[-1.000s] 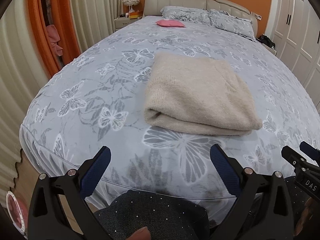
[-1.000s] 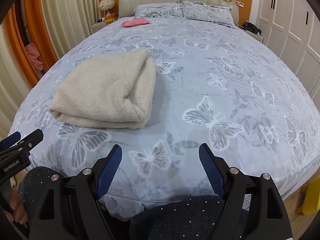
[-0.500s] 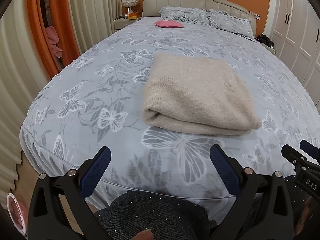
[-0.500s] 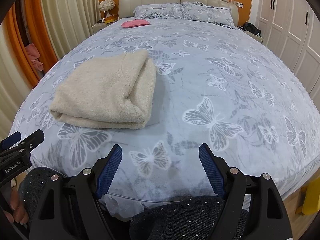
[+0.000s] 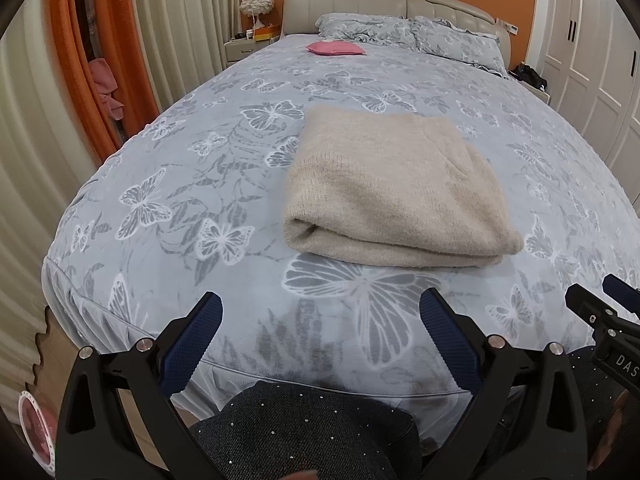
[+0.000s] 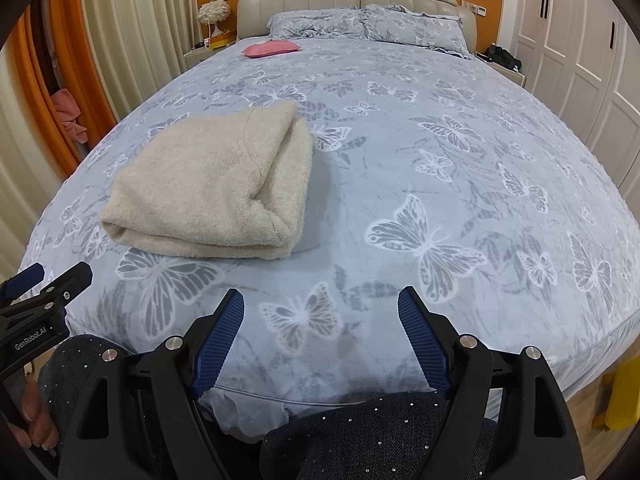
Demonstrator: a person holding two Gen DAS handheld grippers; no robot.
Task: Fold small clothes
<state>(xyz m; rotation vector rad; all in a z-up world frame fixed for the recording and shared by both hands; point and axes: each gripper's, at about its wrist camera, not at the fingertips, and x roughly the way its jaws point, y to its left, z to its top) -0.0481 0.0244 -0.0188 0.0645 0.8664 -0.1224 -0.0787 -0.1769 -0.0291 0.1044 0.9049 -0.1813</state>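
the sweater [image 5: 394,188] lies folded on the bed [image 5: 208,184], ahead of the left gripper [image 5: 320,312] and nearer to it; the right gripper [image 6: 320,312] is further right. both are wide open, empty.

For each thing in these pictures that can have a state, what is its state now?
beige sweater: folded, lying flat on the bed, not held.
left gripper: open, empty, short of the sweater.
right gripper: open, empty, over bare bedspread.
bedspread: spread smooth over the bed.
pink pouch: lying near the pillows.
wardrobe doors: shut.
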